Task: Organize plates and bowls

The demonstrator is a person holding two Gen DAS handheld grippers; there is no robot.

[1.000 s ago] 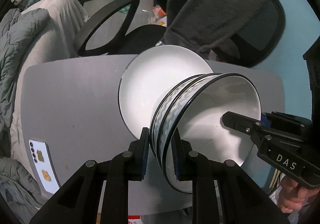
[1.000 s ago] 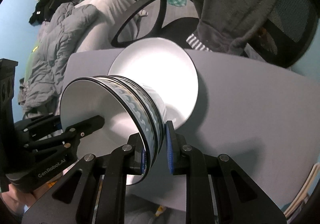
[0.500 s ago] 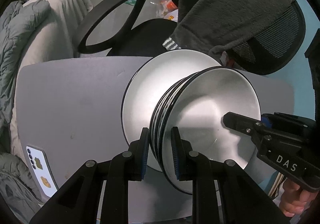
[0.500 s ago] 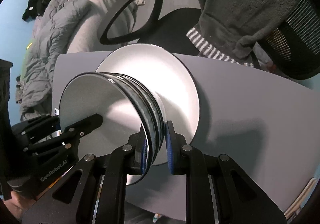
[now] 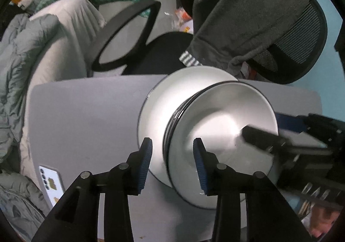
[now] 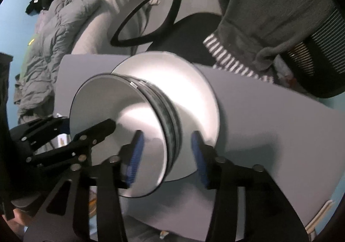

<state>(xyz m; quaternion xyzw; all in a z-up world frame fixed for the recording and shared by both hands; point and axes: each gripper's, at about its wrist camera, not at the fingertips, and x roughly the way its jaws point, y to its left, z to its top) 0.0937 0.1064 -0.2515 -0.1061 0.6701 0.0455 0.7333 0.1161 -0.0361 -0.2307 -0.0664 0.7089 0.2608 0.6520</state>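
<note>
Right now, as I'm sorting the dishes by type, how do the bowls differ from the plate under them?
The bowls are deep with steep walls; the plate is shallow and nearly flat. The bowls are a nested pair; the plate is single. The bowls sit on top; the plate lies on the table. The bowls' outsides carry a dark band; the plate looks plain. Both are white inside and round.

The left claw [image 5: 172, 162] stands with its blue-padded fingers [image 5: 145, 163] spread apart, straddling the near rim of the stacked white ceramic bowls with dark rims [image 5: 220, 144]. Just beyond the claw, the bowls sit on a white round plate [image 5: 157, 112] on the grey surface [image 5: 86, 112]. To the claw's right, the right claw [image 5: 258, 136] reaches into the top bowl, blurred. A white phone [image 5: 50, 183] lies left of the claw.
</note>
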